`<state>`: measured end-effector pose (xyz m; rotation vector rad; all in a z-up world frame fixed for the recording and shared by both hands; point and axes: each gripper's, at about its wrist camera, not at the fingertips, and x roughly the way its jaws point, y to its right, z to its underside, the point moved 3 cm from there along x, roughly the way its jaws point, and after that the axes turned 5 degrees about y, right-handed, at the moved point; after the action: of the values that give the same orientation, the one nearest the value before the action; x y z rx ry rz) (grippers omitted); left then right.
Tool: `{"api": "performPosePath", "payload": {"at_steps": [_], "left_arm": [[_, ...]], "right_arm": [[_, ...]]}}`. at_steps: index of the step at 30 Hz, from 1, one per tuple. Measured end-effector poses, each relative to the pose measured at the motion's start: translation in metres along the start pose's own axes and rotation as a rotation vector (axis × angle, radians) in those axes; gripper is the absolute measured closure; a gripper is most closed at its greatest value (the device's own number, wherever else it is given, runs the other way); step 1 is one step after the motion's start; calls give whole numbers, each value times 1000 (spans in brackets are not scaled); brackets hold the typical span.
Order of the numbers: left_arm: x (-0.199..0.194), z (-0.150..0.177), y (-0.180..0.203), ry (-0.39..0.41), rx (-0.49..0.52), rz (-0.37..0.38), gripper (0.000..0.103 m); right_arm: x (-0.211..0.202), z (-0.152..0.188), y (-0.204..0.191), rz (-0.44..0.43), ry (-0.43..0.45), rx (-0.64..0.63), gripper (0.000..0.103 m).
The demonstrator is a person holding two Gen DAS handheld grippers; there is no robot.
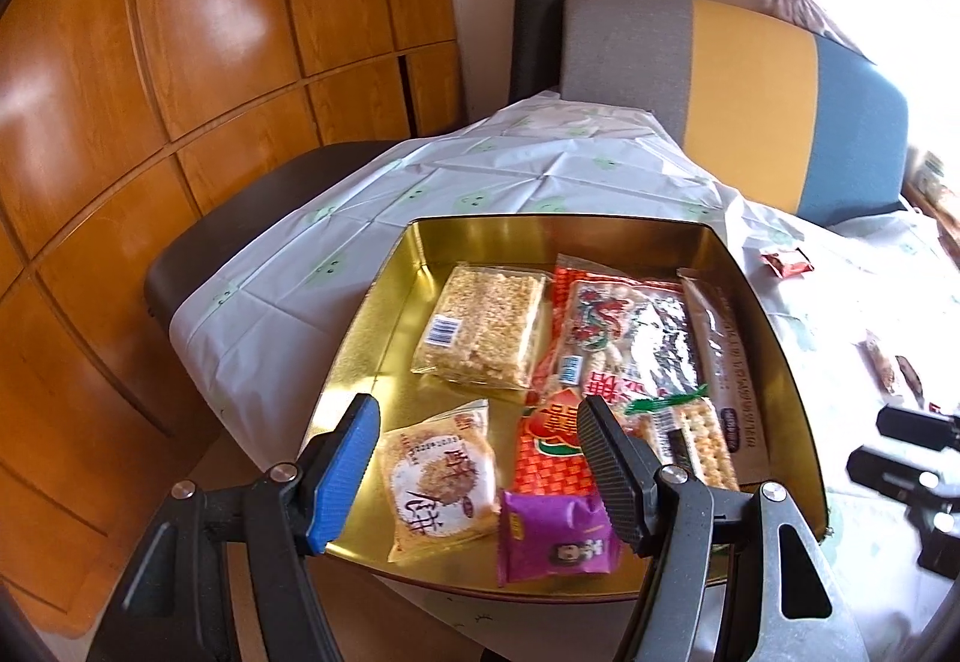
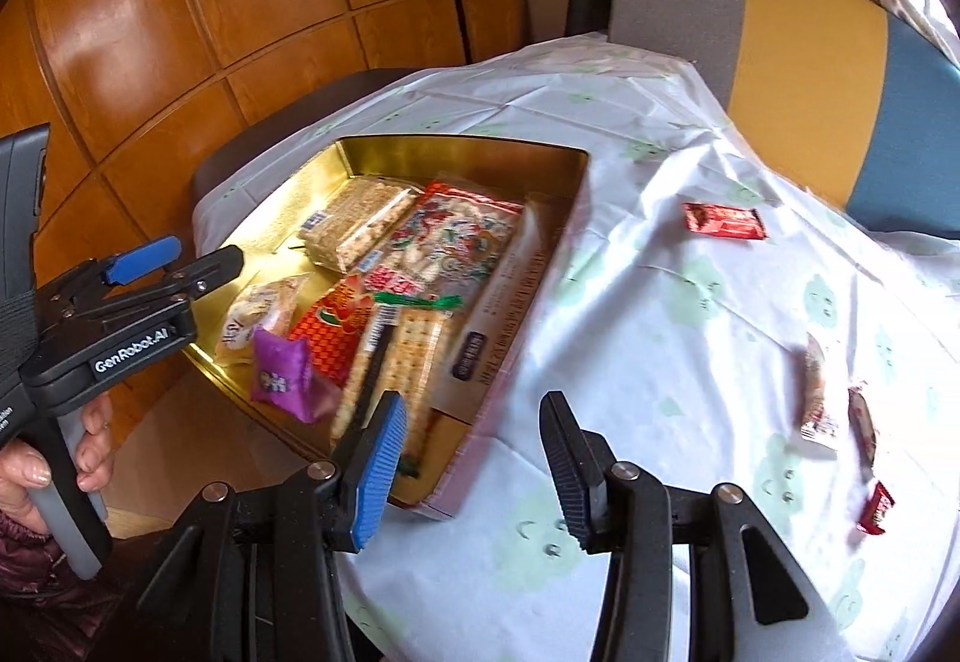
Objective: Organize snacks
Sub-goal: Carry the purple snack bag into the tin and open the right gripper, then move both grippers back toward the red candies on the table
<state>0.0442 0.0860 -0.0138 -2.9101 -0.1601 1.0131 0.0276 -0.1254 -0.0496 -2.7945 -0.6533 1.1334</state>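
My landmark is the shallow gold-coloured metal tin [image 1: 774, 338] lying open on the table under a pale plastic tablecloth printed with green faces [image 2: 660, 302]; my left gripper [image 1: 480, 452] hangs over the tin's near edge with its blue and black jaws standing wide and nothing between them, above a round-printed yellow biscuit packet [image 1: 441, 482] and a small purple sachet [image 1: 555, 536] at the tin's near side; farther inside lie a clear-wrapped block of puffed-rice bars [image 1: 483, 326], a large red-patterned bag of crackers [image 1: 600, 356], a see-through sleeve of square crackers [image 1: 708, 440] and a long brown-edged packet [image 1: 729, 368] against the tin's right wall; my right gripper [image 2: 474, 470] is just to the right of the tin's near corner, over bare cloth, its jaws moderately apart and empty; to the tin's right, well apart from it, a red foil bar [image 2: 723, 221] lies toward the far side, and nearer me a white-and-brown wrapped snack [image 2: 819, 404], a dark red-edged one [image 2: 861, 422] beside it, and a small red candy [image 2: 876, 509]; beyond the tin stands a grey, yellow and blue striped chair back [image 1: 750, 86]; my hand [image 2: 54, 458] grips the left tool's grey handle.
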Motion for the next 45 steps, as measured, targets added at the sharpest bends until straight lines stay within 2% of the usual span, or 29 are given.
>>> {"api": "performPosePath", "payload": {"at_steps": [26, 31, 35, 39, 42, 45], "left_arm": [[-8, -7, 65, -1, 154, 84, 34], [-5, -11, 81, -9, 184, 98, 34], [-1, -14, 98, -30, 204, 125, 34], [3, -17, 118, -31, 245, 143, 34], [6, -22, 133, -31, 266, 149, 26], [12, -30, 149, -45, 287, 178, 26]], "right_arm": [[-66, 27, 168, 355, -16, 83, 56], [-70, 33, 209, 418, -4, 159, 56], [-72, 40, 240, 453, -6, 285, 56], [-78, 45, 255, 450, -5, 388, 56], [-82, 47, 258, 459, -2, 415, 56], [-83, 48, 259, 455, -6, 430, 56]]}}
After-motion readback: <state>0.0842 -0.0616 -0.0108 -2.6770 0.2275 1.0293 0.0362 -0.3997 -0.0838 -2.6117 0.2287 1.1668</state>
